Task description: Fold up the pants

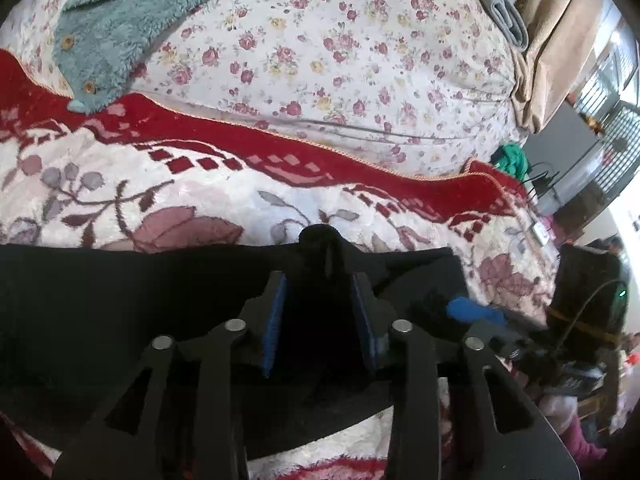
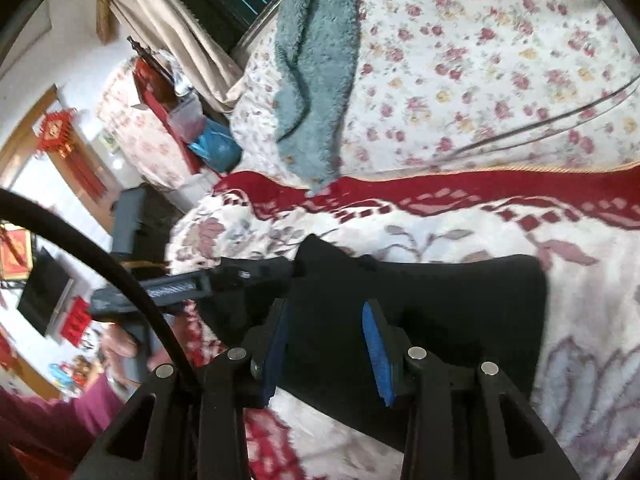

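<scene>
The black pants [image 1: 120, 300] lie folded flat on a white and red floral blanket [image 1: 160, 184]. In the left wrist view my left gripper [image 1: 320, 292] stands open over the pants' far edge, its blue pads apart, with black cloth between the jaws. In the right wrist view the pants [image 2: 460, 312] lie as a dark slab. My right gripper [image 2: 328, 320] is open over their left end, pads wide apart. The other gripper [image 2: 208, 280] reaches in from the left there.
A teal fleece garment [image 1: 120, 20] lies on the rose-print quilt [image 1: 340, 60] behind the blanket; it also shows in the right wrist view [image 2: 316, 72]. A black cable [image 2: 100, 260] curves at left. Room furniture and beige curtain [image 1: 560, 40] lie beyond the bed.
</scene>
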